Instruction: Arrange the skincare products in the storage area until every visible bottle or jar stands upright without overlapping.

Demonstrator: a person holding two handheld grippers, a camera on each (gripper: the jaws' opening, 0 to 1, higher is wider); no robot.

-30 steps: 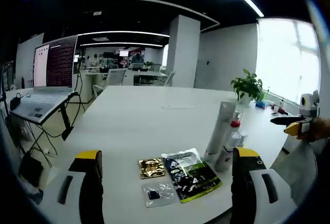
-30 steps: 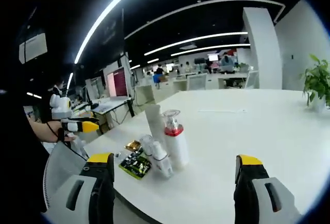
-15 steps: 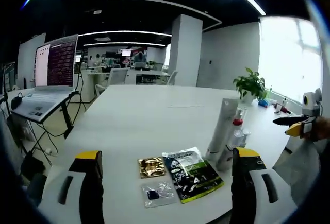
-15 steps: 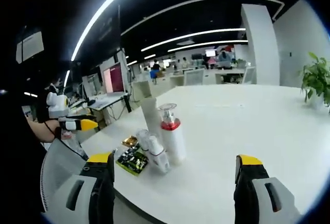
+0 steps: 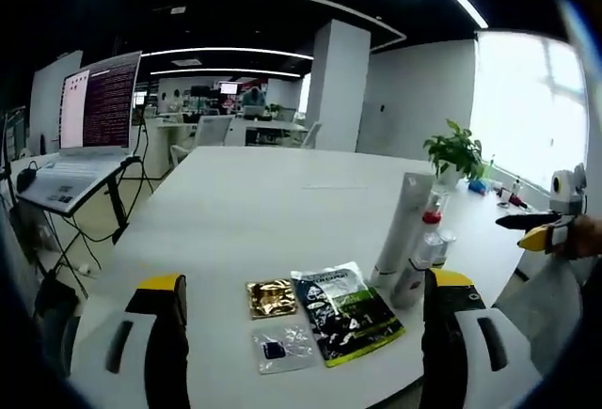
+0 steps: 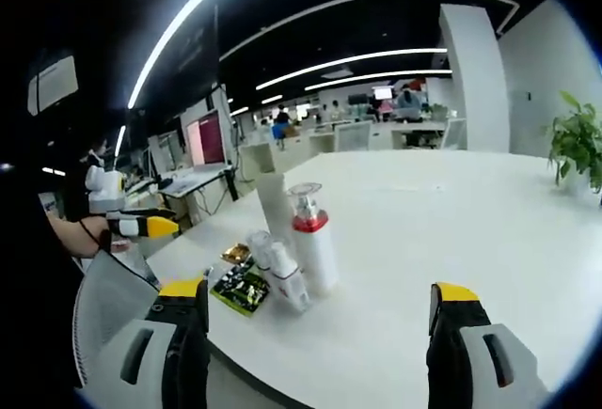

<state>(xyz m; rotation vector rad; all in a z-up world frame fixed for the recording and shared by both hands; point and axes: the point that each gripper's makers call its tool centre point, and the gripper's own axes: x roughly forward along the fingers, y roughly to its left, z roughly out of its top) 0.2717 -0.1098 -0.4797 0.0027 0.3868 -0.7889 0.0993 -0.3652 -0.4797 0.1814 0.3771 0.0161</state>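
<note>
**Both views shifted slightly; products unmoved on table**

Between the earlier pictures and now, both cameras drifted a little: in the left gripper view the table contents sit slightly lower and nearer. Items hold their places relative to one another.

1. Table (image 5: 245, 202): white, wide, bare beyond the product cluster near its front edge.
2. Left gripper (image 5: 299, 334): jaws spread wide, holding nothing, short of the table edge. Right gripper (image 6: 320, 343): jaws likewise apart and empty.
3. Tube (image 5: 403, 230): tall, white, upright. Likely light and soft-walled; take it low on the body with gentle pressure.
4. Pump bottle (image 6: 313, 244): upright, red collar, clear cap, just beside the tube. Probably stiff and smooth; grip the body, not the cap.
5. Small bottles (image 6: 277, 273): white, close against the pump bottle; whether they touch cannot be told. Tip-prone.
6. Sachets: green-black (image 5: 346, 312), gold (image 5: 271, 297), clear (image 5: 281, 348), lying flat beside the bottles. Thin, limp.
</note>
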